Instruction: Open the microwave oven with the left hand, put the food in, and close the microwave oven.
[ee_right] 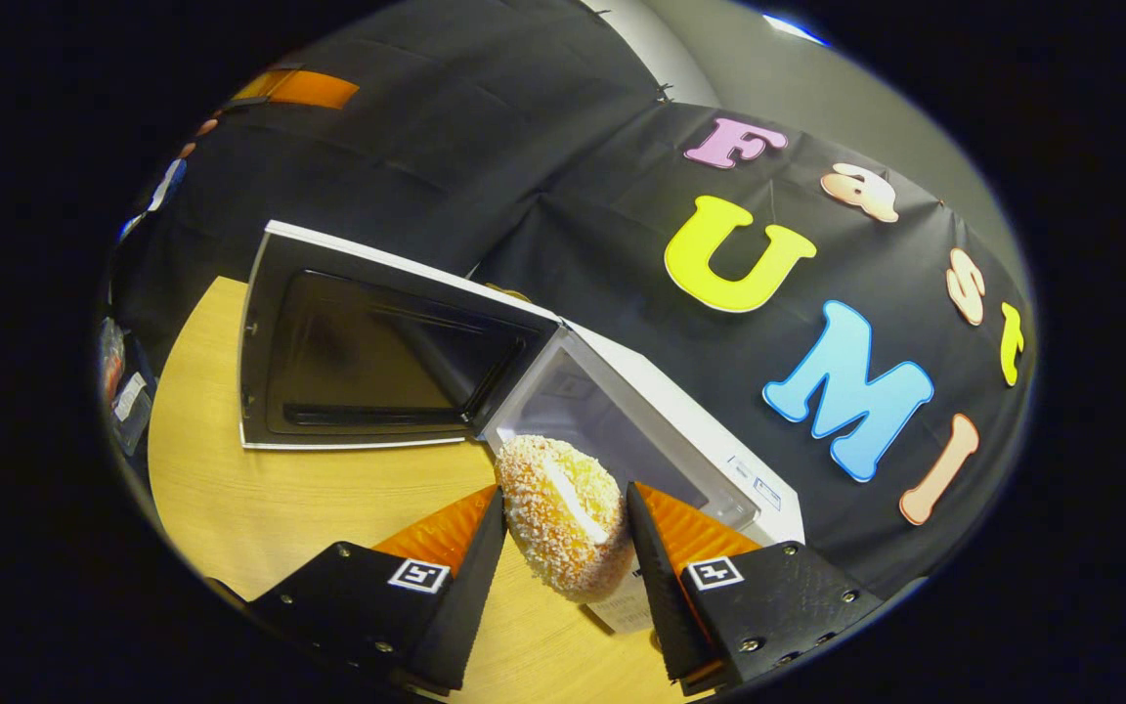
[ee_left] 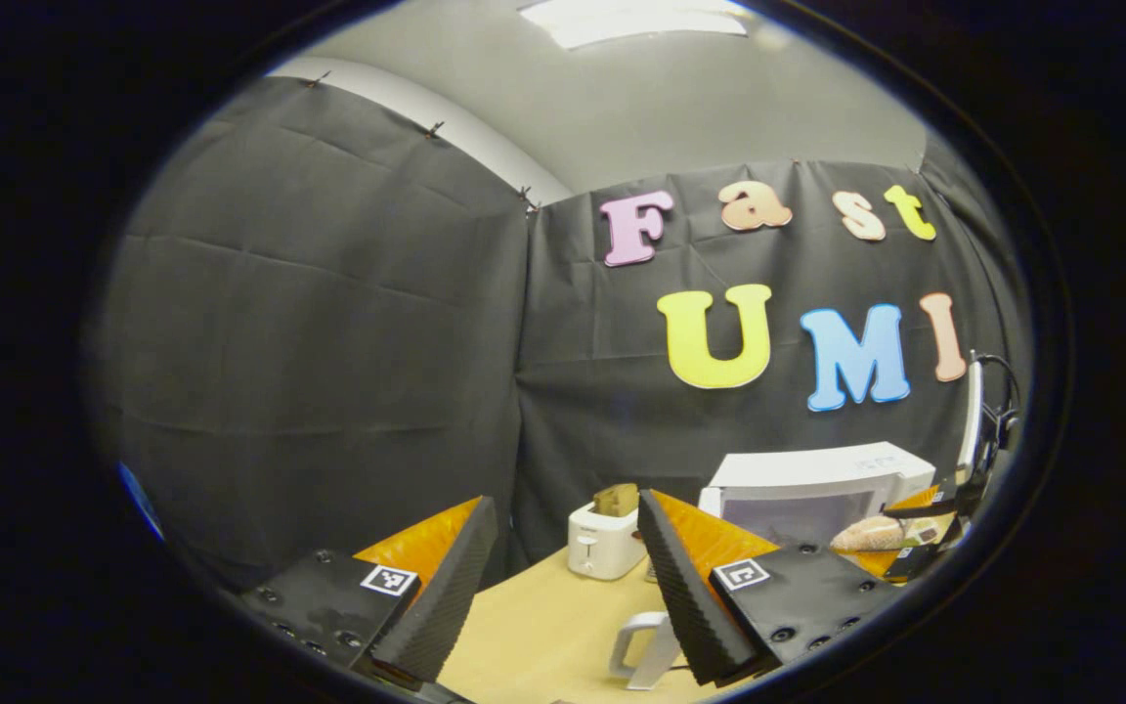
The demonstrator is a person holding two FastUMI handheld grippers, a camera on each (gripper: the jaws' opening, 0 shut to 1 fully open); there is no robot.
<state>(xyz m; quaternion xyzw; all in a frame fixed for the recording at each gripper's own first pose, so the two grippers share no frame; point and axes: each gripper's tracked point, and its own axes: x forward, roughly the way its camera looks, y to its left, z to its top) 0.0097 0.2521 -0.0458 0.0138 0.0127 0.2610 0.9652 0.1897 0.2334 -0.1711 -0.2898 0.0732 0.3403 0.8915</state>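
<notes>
Carrying the food: your right gripper (ee_right: 563, 548) pinches the bun (ee_right: 563, 523) between both fingers, just short of the microwave (ee_right: 661, 420), whose door (ee_right: 368, 352) is swung wide to the left over the bench (ee_right: 309, 499). Left gripper (ee_left: 563, 587) hangs back, fingers spread, holding nothing, toaster (ee_left: 604, 533) beyond. Next, I'd judge: ease the bun through the opening into the cavity, set it down, release.

The microwave (ee_left: 817, 489) is partly hidden behind the left gripper's right finger (ee_left: 690, 596); its interior cannot be made out.
</notes>
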